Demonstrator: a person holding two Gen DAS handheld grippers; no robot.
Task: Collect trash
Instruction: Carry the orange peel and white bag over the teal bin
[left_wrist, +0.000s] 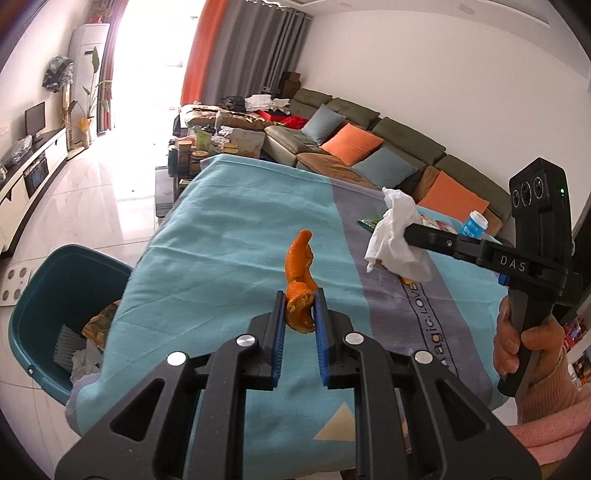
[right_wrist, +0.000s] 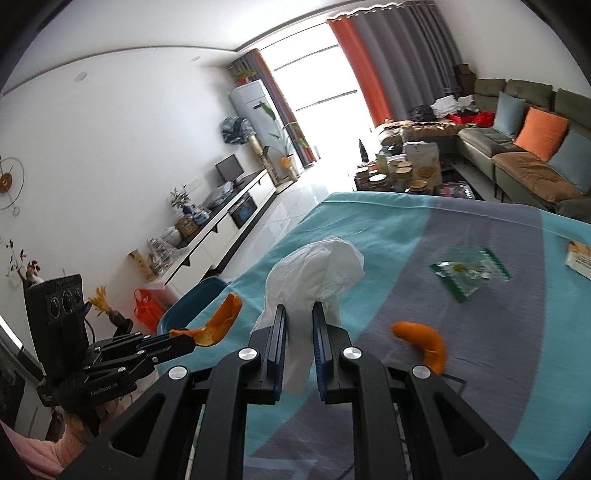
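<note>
With the left gripper (left_wrist: 300, 295) clamped on an orange peel (left_wrist: 301, 266) and the right gripper (right_wrist: 299, 314) on a crumpled tissue (right_wrist: 314, 269) above the table, the bin (left_wrist: 40, 295) holds some trash, while another peel (right_wrist: 424, 343) and a wrapper (right_wrist: 469, 273) remain.

White-walled living room (left_wrist: 406, 66), bright window (left_wrist: 155, 44), green sofa (left_wrist: 399, 136).

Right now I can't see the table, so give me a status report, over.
Left tongs shut on orange peel. Right tongs shut on crumpled tissue. Teal bin beside table, nothing blocking it.
</note>
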